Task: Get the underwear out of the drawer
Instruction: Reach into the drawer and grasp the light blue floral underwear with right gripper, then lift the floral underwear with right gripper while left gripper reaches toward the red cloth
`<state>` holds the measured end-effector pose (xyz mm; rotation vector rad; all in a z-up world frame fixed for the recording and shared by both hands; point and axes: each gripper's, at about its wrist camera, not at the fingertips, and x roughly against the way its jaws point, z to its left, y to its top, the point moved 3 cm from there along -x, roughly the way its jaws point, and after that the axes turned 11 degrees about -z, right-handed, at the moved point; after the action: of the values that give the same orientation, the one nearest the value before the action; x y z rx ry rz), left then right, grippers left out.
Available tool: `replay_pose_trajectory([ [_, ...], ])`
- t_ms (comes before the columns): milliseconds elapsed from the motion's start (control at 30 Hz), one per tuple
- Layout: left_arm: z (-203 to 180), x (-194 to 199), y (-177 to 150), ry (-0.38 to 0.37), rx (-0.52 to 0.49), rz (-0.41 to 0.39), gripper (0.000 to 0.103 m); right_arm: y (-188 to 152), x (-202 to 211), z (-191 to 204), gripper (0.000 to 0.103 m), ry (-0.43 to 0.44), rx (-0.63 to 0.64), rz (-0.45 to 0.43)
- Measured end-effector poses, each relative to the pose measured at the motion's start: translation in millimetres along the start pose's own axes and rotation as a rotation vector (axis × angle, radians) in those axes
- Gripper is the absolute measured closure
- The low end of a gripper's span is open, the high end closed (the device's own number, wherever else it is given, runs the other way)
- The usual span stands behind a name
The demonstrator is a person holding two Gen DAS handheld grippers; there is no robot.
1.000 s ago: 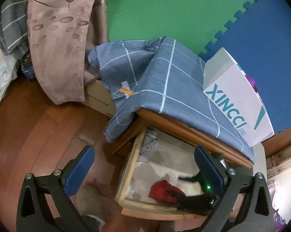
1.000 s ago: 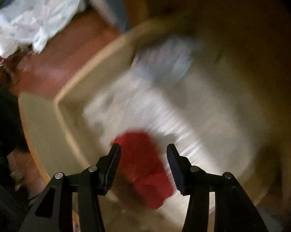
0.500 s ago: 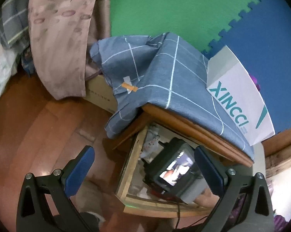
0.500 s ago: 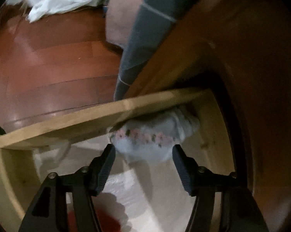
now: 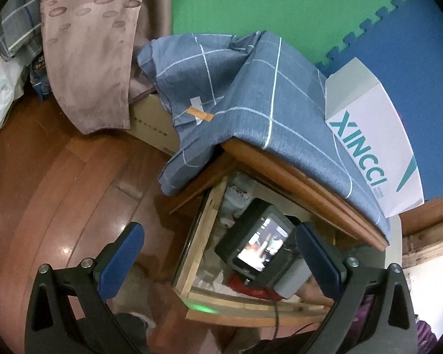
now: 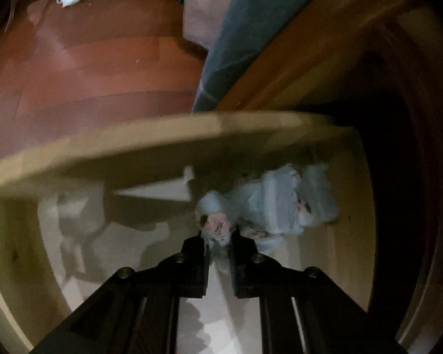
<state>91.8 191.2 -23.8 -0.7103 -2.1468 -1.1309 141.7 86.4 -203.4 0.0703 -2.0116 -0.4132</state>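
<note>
Right wrist view | right claw (image 6: 218,243) has just closed, pinching pale-blue floral cotton underwear (image 6: 268,206) in open pale-wood drawer's (image 6: 162,141) far corner, ready for lifting | left claw (image 5: 218,262) spread, idle above.

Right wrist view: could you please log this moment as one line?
right tool: just closed, pinching pale underwear | place: inside open drawer | not lifted out yet | left tool: open, empty, above drawer
</note>
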Motion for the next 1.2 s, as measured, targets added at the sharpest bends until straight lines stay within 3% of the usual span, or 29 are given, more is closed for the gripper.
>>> replay_pose_trajectory([
  [200,-14,-4,-9,0.052,-0.131,0.022,0.001,-22,48,-17,0.093,0.052,-0.14,-0.022],
  [333,-30,-16,-23,0.084,-0.257,0.085,0.001,-45,99,-41,0.093,0.15,-0.394,-0.079],
  [467,-45,-27,-38,0.093,-0.341,0.136,0.001,-80,158,-64,0.093,0.2,-0.674,-0.19],
  [533,-51,-35,-46,0.081,-0.342,0.166,0.001,-92,185,-67,0.093,0.221,-0.811,-0.262],
  [700,-69,-79,-77,0.03,-0.279,0.345,0.001,-144,224,-78,0.093,0.257,-1.079,-0.437],
  [833,-91,-110,-102,0.023,-0.264,0.443,0.001,-172,224,-72,0.092,0.257,-1.138,-0.473],
  [900,-97,-125,-118,0.077,-0.266,0.485,0.001,-178,227,-75,0.092,0.263,-1.133,-0.499],
  [967,-100,-139,-130,0.066,-0.24,0.533,0.001,-185,234,-80,0.092,0.273,-1.142,-0.526],
  [1067,-97,-157,-141,0.145,-0.208,0.565,0.001,-198,249,-83,0.092,0.295,-1.16,-0.567],
  [1200,-85,-178,-146,0.189,-0.097,0.6,0.001,-215,273,-90,0.092,0.317,-1.166,-0.614],
])
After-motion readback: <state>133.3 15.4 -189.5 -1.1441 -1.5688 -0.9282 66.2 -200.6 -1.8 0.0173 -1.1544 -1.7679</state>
